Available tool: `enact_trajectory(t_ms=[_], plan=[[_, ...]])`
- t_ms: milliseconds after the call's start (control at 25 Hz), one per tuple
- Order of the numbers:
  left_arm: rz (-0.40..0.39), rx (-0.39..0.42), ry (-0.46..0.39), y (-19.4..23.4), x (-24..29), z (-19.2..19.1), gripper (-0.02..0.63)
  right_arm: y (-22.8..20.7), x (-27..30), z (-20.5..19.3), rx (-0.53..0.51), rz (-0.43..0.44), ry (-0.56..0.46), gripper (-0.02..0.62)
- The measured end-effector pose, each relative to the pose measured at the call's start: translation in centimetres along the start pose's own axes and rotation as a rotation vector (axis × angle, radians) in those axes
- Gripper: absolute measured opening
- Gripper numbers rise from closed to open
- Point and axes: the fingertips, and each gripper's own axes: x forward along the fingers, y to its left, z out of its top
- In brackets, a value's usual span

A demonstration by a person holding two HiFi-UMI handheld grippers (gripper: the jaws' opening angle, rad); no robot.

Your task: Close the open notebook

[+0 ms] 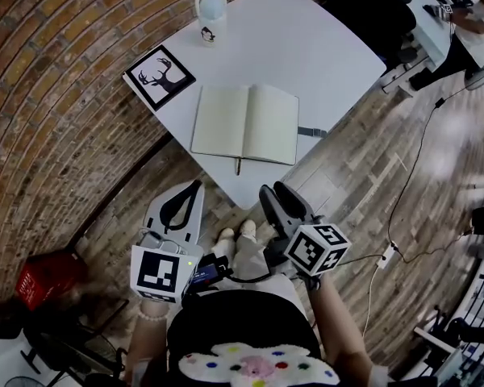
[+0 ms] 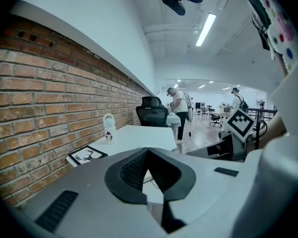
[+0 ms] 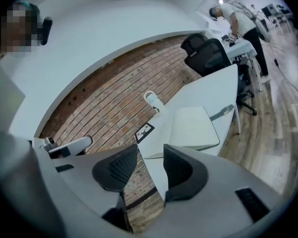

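The open notebook (image 1: 246, 123) lies flat on the white table (image 1: 315, 47) near its front corner, blank cream pages up, with a grey strap (image 1: 311, 131) sticking out on its right. In the right gripper view the notebook (image 3: 193, 128) lies ahead of the jaws. Both grippers hang short of the table, over the floor. My left gripper (image 1: 195, 185) is shut with nothing in it; its jaws meet at the tip (image 2: 148, 150). My right gripper (image 1: 273, 190) stands open, a clear gap between its empty pads (image 3: 150, 150).
A black-framed deer picture (image 1: 159, 76) lies at the table's left corner, and a small white bottle (image 1: 210, 14) stands behind it. The brick wall (image 1: 56, 95) runs along the left. A red basket (image 1: 44, 276) sits on the floor; black office chairs (image 1: 371, 6) stand beyond the table.
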Motion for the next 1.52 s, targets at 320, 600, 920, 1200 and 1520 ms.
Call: enact_trajectory(t_ms=[320, 600, 920, 1200, 1520], plan=[[0.033, -0.019, 0.033, 0.4, 0.6, -1.0, 0.015, -3.2, 2.7, -1.4, 0.267, -0.001, 0.025, 0.196], [0.071, -0.051, 0.053, 0.6, 1.2, -1.8, 0.015, -4.8, 4.9, -1.3, 0.463, 0.017, 0.008, 0.233], [0.097, -0.048, 0.082, 0.7, 1.8, -2.4, 0.015, -6.2, 7.5, -1.7, 0.608, 0.018, 0.012, 0.245], [0.129, -0.072, 0.096, 1.5, 1.6, -2.8, 0.015, -6.6, 9.2, -2.5, 0.728, 0.005, 0.009, 0.252], [0.137, -0.057, 0.107, 1.9, 1.9, -3.0, 0.015, -7.6, 9.8, -2.6, 0.809, -0.017, -0.018, 0.252]])
